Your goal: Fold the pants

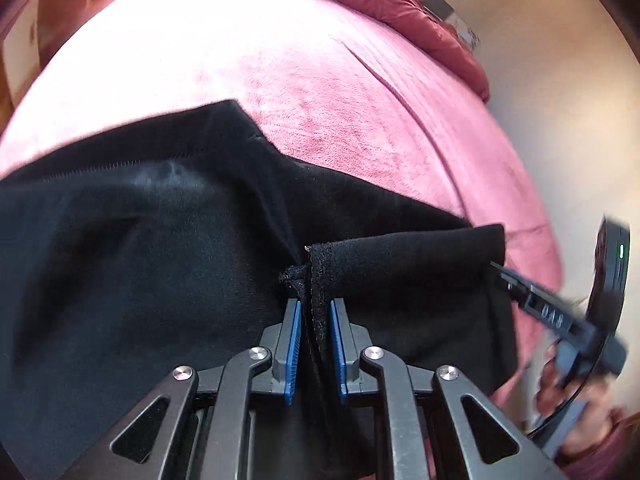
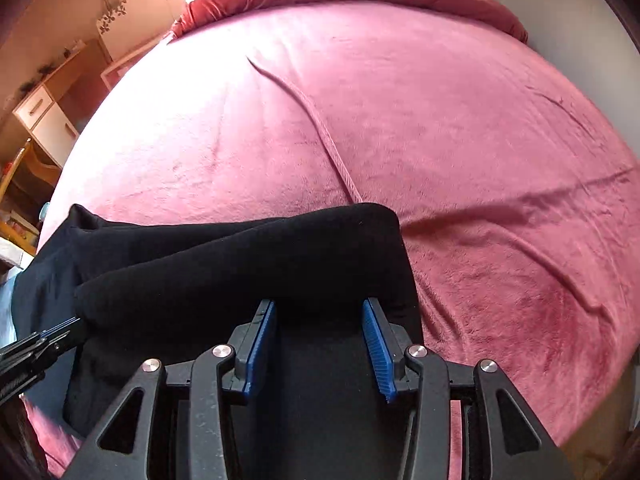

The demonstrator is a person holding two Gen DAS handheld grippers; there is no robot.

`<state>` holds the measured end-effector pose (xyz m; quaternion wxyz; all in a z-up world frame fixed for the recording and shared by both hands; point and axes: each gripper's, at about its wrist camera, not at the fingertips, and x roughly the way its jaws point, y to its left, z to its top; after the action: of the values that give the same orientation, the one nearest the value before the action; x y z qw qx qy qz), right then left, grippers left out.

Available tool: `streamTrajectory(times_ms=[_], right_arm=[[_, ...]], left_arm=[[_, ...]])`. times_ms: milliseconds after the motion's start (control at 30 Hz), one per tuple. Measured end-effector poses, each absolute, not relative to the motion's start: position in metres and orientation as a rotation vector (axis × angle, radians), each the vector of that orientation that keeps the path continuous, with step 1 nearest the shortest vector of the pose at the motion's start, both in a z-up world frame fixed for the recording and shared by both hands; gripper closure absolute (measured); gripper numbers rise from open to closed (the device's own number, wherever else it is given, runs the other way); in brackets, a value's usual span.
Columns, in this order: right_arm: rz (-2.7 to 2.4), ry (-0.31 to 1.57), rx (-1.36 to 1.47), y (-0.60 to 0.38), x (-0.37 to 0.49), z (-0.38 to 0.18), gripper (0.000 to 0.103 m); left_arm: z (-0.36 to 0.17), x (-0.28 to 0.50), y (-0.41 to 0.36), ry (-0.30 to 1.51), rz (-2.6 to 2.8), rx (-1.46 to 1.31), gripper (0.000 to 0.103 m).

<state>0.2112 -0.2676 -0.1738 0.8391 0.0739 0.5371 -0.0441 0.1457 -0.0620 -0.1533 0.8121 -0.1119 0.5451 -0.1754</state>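
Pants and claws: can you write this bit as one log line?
left claw: shut on black pants edge | right claw: open above pants | surface: pink blanket

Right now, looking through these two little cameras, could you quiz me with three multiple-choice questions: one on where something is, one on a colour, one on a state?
1. Where do the pants lie?
A. on the pink blanket over the bed
B. in a drawer
C. on a chair

2. What colour are the pads inside the gripper fingers?
A. yellow
B. blue
C. white

3. How does the left gripper stand?
A. wide open over bare blanket
B. out of sight
C. closed on an edge of the pants

Answers:
1 A, the black cloth is spread on the pink blanket.
2 B, both cameras show blue ribbed pads.
3 C, a raw dark hem runs up between the nearly touching pads, while the right gripper stands open over the cloth.
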Motion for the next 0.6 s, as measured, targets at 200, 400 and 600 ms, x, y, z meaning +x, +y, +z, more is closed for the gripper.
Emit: streamTrajectory(times_ms=[200, 400, 600], right_arm=[[-0.091, 1.107, 0.12, -0.264, 0.208, -0.174, 0.057], [-0.075, 1.087, 0.093, -0.257, 0.2, -0.164, 0.053], [-0.044, 1.049, 0.106, -0.25, 0.185, -0.146, 0.053]], left_arm=[[-0.149, 0.135, -0.08, 1.112, -0.328, -0.108, 0.089], [-0.142, 0.13, -0.085, 1.086, -0.318, -0.094, 0.089], [-0.137, 0.125, -0.074, 1.069, -0.31, -0.093, 0.088]])
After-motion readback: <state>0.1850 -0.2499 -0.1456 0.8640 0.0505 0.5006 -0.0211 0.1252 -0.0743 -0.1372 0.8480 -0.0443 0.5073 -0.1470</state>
